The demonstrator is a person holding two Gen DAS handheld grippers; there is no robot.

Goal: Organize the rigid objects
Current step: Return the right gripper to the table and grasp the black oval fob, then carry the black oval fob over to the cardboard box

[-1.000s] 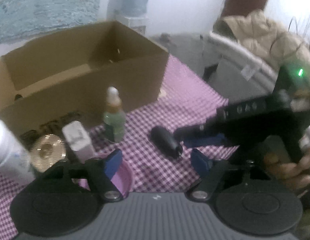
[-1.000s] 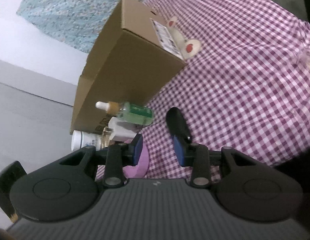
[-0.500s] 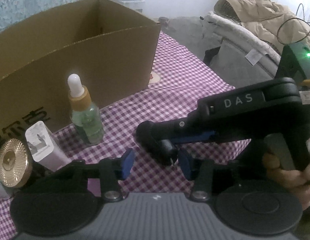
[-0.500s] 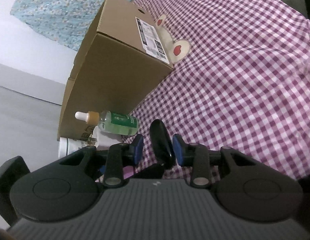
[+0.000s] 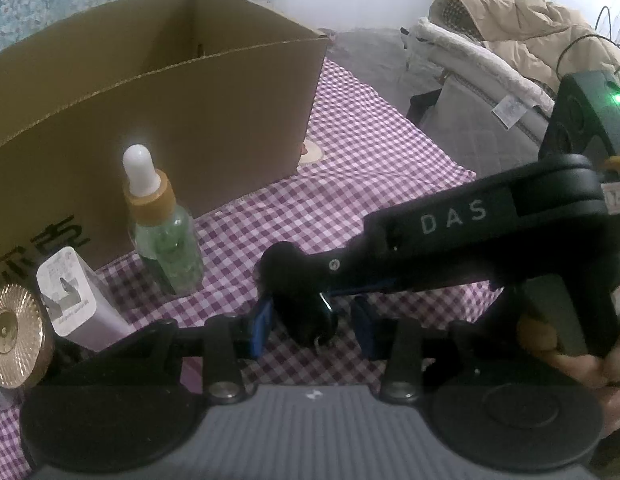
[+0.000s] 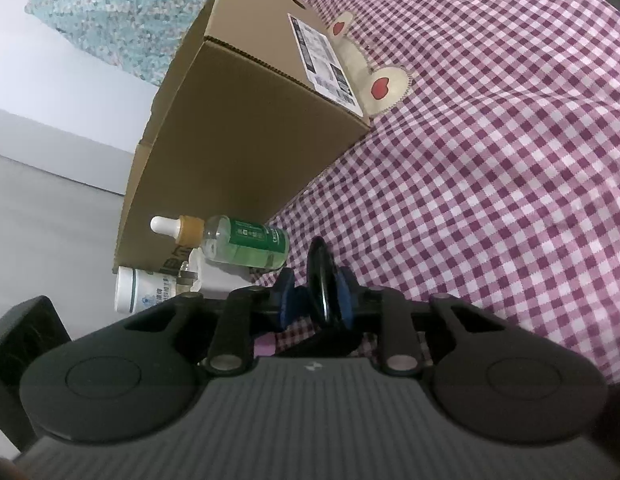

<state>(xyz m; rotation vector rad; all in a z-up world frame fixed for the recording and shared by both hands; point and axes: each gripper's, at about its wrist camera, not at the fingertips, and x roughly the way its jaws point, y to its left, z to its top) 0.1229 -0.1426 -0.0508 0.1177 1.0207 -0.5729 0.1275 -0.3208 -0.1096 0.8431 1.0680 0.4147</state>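
Two grippers meet at the small black object (image 5: 310,316), low in the centre of both views, on the checked cloth (image 6: 490,200) in front of the cardboard box (image 5: 158,92). The right gripper (image 6: 313,294) has just been closing and now clamps the object between its blue pads. The left gripper (image 5: 312,326) has narrowed too, its pads flanking the object, seemingly not pressing. Lifting into the box looks next.
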